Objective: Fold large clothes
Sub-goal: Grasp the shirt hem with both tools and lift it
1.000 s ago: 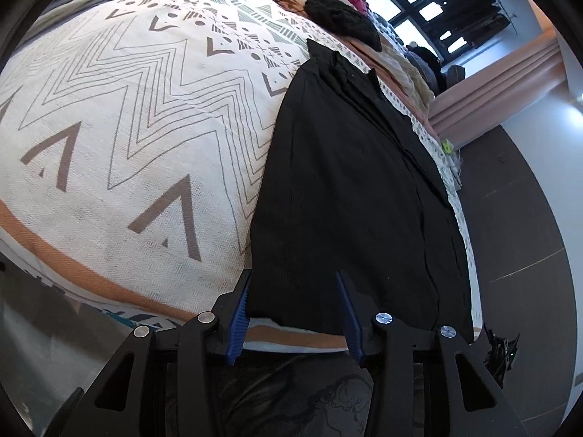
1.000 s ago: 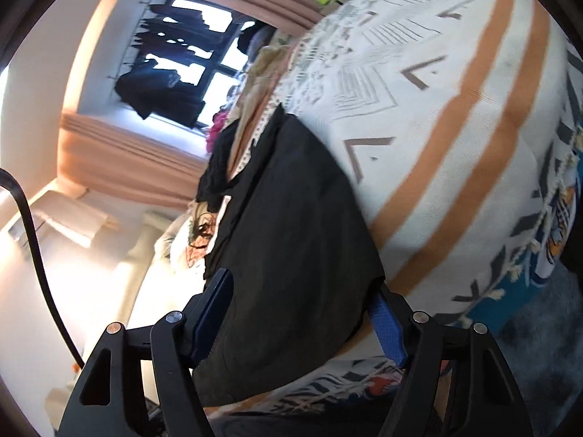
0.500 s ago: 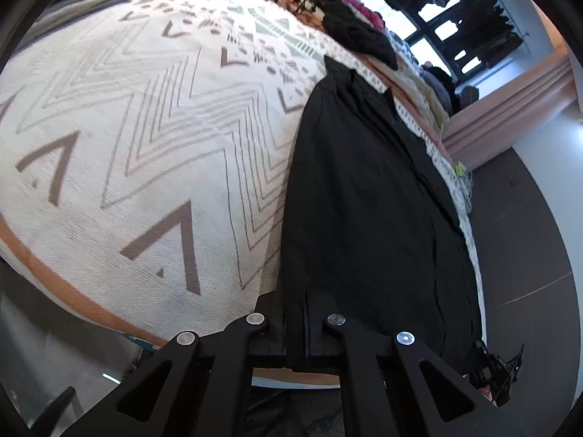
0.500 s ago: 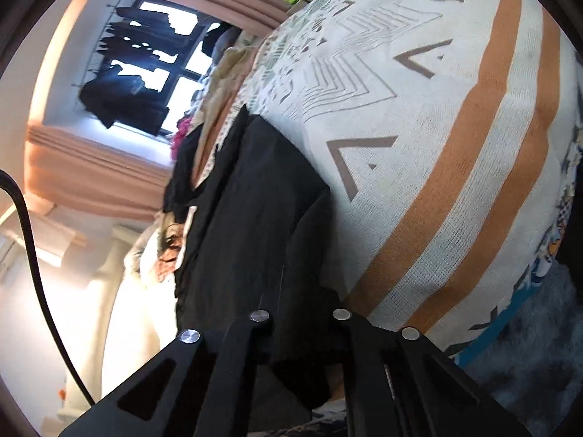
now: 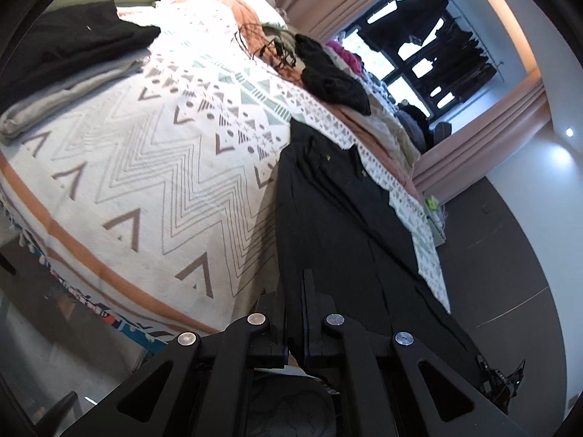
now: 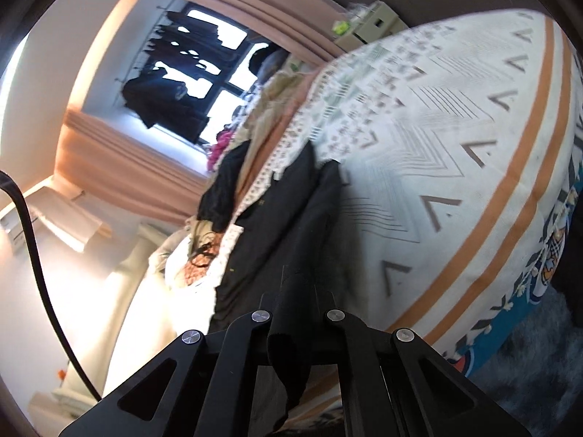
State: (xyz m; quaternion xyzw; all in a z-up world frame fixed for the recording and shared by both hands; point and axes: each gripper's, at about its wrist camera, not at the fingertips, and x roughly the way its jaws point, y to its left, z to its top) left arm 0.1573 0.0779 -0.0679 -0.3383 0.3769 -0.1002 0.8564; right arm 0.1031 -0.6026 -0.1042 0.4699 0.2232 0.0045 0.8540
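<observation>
A long black garment (image 5: 339, 233) lies stretched along the far side of a bed covered by a white patterned blanket (image 5: 145, 167). My left gripper (image 5: 297, 313) is shut on the garment's near hem at one corner, lifting that end off the bed. In the right wrist view the same black garment (image 6: 277, 229) runs away from my right gripper (image 6: 297, 302), which is shut on the hem's other corner; a flap of black cloth hangs below its fingers. The garment's far end with the collar still rests on the blanket (image 6: 455, 138).
A pile of clothes (image 5: 328, 73) lies along the bed's far edge near the curtained window (image 5: 430, 54). Folded black and grey garments (image 5: 62, 65) are stacked at the bed's left end. Dark floor (image 5: 510, 255) lies to the right of the bed.
Both grippers went from open around the garment's hem to shut on it, then rose, lifting the near end of the black garment off the bed.
</observation>
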